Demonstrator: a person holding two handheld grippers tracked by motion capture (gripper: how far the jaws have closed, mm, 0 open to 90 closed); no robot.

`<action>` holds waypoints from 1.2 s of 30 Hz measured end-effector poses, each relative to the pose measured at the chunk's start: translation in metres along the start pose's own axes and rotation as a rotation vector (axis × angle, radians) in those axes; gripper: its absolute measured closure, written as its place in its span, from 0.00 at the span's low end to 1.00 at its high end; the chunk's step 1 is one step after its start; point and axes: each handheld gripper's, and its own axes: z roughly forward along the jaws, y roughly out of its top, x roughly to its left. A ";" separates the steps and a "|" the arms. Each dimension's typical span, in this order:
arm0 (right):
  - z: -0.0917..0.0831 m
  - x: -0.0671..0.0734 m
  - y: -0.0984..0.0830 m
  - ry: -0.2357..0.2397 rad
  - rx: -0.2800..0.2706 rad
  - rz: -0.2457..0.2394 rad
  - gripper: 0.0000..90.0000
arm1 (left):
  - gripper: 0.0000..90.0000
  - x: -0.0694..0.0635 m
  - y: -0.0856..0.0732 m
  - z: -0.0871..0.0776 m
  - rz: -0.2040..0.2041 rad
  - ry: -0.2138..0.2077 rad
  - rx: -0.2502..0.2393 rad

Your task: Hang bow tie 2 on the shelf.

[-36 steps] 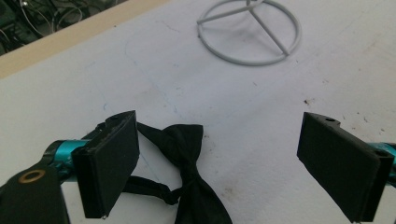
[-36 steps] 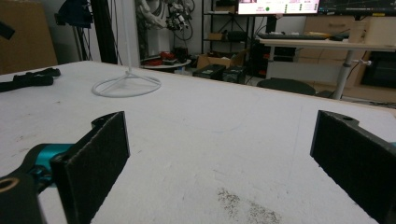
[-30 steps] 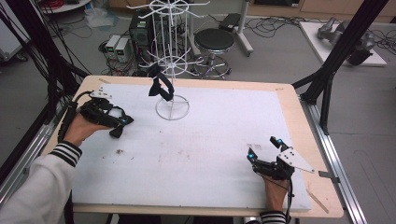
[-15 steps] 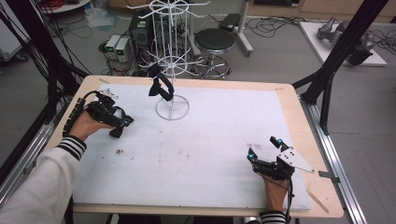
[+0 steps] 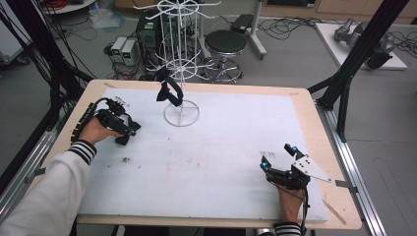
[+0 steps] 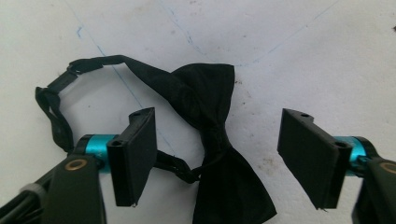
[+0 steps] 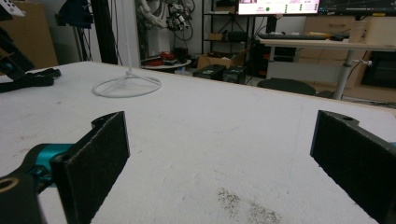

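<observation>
Left gripper view: black bow tie between jaws

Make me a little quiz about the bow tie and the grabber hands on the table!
1. True or false: the left gripper has its pads pressed on the black bow tie.
2. What hangs on the white wire rack? A) a second bow tie B) a cup C) a sock
3. What colour is the table's cover?

Key: 1. False; the tie lies between jaws that have just been closing, untouched. 2. A. 3. White.
</observation>
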 end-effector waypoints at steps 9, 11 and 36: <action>0.000 0.000 0.000 0.001 -0.002 0.003 0.04 | 0.46 0.000 0.001 0.006 -0.007 0.007 0.037; 0.000 0.000 0.000 0.001 -0.002 0.004 0.04 | 0.50 0.000 0.000 0.006 -0.003 0.006 0.038; 0.000 0.000 0.000 0.001 -0.002 0.004 0.04 | 0.83 -0.003 -0.002 0.013 0.001 0.025 0.088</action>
